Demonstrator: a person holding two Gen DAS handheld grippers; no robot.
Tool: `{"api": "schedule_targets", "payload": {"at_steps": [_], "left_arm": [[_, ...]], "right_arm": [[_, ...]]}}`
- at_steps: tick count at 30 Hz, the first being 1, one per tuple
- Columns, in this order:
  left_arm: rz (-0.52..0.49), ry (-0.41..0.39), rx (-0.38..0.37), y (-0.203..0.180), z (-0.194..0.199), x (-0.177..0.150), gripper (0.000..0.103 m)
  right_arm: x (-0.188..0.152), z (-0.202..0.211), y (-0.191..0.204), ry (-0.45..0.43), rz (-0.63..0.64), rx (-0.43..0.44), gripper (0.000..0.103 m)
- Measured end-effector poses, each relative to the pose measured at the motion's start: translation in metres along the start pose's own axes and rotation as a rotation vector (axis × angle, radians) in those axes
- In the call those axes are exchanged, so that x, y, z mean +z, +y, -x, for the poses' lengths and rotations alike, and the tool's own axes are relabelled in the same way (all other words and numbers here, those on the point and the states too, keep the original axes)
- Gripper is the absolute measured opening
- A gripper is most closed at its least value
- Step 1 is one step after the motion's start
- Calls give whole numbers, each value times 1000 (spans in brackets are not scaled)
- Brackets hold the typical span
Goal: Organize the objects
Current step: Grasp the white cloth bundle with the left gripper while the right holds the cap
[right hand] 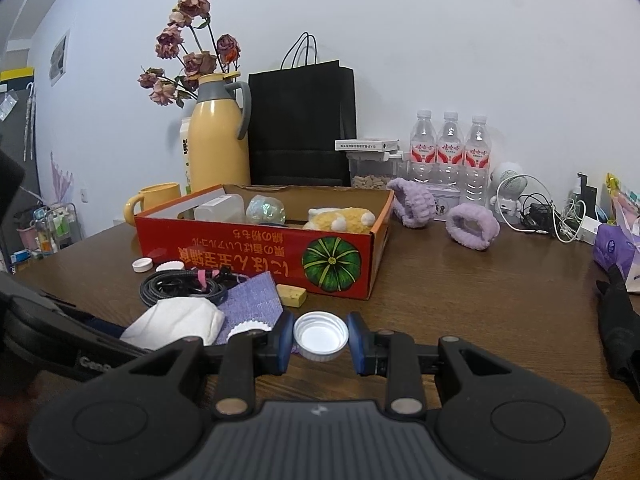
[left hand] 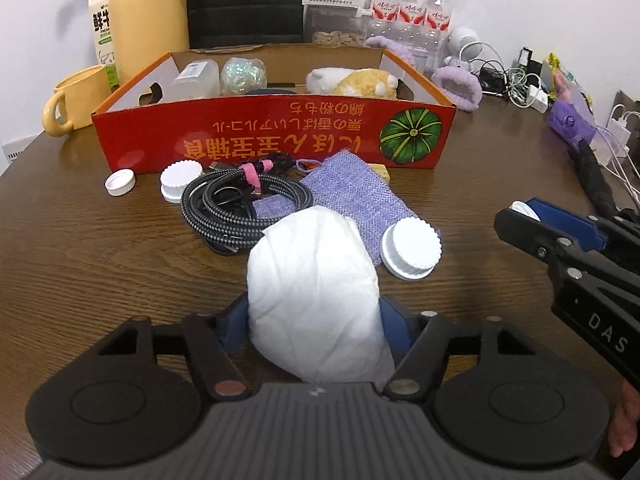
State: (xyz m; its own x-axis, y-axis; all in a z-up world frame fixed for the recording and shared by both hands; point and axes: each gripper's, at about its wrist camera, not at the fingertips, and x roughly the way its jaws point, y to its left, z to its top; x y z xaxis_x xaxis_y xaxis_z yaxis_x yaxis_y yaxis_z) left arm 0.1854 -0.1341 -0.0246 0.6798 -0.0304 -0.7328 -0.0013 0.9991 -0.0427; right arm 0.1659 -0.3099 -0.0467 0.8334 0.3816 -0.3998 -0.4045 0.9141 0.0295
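My left gripper [left hand: 316, 320] is shut on a white crumpled cloth [left hand: 316, 292] and holds it low over the wooden table; the cloth also shows in the right wrist view [right hand: 176, 320]. My right gripper [right hand: 320, 338] is shut on a white bottle cap [right hand: 321, 334], open side up, and it shows at the right of the left wrist view [left hand: 520, 216]. A red cardboard box [left hand: 280, 140] stands ahead, holding a plush toy [left hand: 352, 80], a clear container [left hand: 196, 78] and an iridescent ball [left hand: 242, 74]. Loose white caps [left hand: 410, 248], a coiled black cable [left hand: 240, 204] and a purple pouch [left hand: 360, 196] lie before it.
A yellow mug [left hand: 76, 96], yellow thermos [left hand: 148, 12], black bag [right hand: 302, 124], three water bottles [right hand: 450, 148], purple scrunchies [right hand: 472, 226] and tangled chargers [right hand: 560, 220] stand behind and right of the box. A small yellow block [right hand: 292, 294] lies by the box front.
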Motion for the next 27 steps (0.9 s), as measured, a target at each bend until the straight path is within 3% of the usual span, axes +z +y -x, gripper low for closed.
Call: {"api": "schedule_targets", "payload": {"at_steps": [17,25,27], "left_arm": [[-23,-100,-51,30,29,-9,62],[-48,-151,-112,43,47,-7,61],[-61,-156,-130,44,50,-7,56]], "right_arm": [[4,4,24,-7,-7,3,28],[13,-1,37,-12,-1,12,28],[16,-3,39,-15,-3,14,28]]}}
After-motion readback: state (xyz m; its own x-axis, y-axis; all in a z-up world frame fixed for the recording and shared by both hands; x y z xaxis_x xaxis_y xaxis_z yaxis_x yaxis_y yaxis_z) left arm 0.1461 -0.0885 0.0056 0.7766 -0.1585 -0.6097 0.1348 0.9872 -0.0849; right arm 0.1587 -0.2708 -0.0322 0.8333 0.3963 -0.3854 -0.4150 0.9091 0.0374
